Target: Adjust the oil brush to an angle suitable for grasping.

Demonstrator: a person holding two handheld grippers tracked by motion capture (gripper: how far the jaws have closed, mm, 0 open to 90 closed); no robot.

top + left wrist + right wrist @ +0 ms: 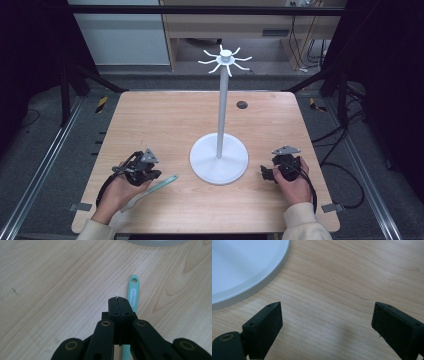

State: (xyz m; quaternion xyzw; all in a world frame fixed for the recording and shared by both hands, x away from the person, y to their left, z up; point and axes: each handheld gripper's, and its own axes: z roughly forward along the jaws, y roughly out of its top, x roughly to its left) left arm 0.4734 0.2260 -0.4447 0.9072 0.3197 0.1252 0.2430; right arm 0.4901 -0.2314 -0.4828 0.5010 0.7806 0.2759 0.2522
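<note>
A mint-green utensil lies flat on the wooden table, its handle end with a hanging hole pointing toward the stand. My left gripper rests just above and beside that handle, its jaws pressed together with nothing between them. A white stand rises from a round base and carries several curved hooks at its top. My right gripper sits right of the base, open over bare wood, with the base rim at its left.
A small dark round inlay sits in the table behind the stand. The table's front edge runs close under both forearms. Black frame bars and cables surround the table on the floor.
</note>
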